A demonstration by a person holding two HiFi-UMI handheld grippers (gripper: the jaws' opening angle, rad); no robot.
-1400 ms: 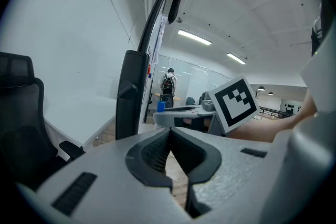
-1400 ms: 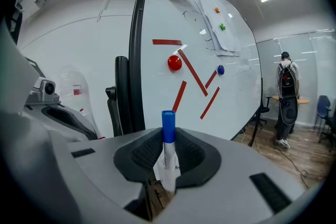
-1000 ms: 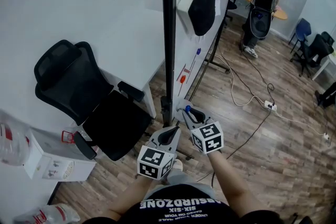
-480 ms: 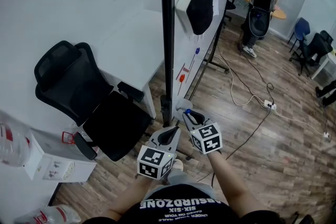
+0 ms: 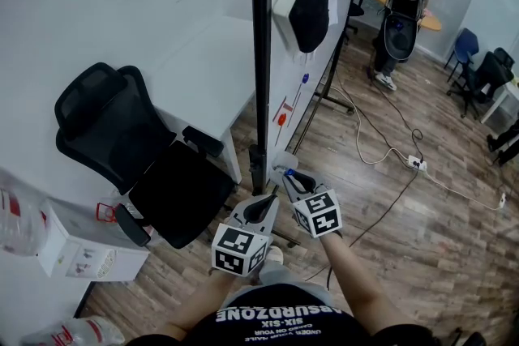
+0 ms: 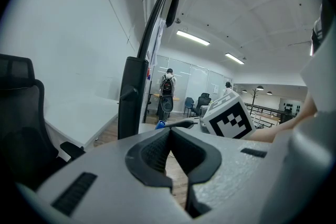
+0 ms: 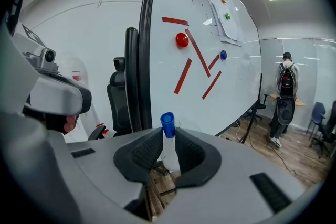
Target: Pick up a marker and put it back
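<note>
A white marker with a blue cap (image 7: pixel 167 140) stands upright between the pads of my right gripper (image 7: pixel 168 148), which is shut on its barrel. In the head view that gripper (image 5: pixel 285 175) sits low by the foot of the whiteboard (image 5: pixel 289 69), with the blue cap (image 5: pixel 289 169) at its tip. My left gripper (image 5: pixel 262 203) hangs just left of it, jaws shut with nothing between them (image 6: pixel 170 135). The left gripper view also catches the right gripper's marker cube (image 6: pixel 229 118). Red strokes and a red magnet (image 7: pixel 181 39) mark the whiteboard (image 7: pixel 231 92).
A black post (image 5: pixel 260 53) edges the whiteboard, with a black eraser (image 5: pixel 311 17) higher up. A black office chair (image 5: pixel 138 150) and a white table (image 5: pixel 203 65) stand at left. Cables (image 5: pixel 389 151) trail over the wood floor, and a person with a backpack (image 5: pixel 405 4) stands far off.
</note>
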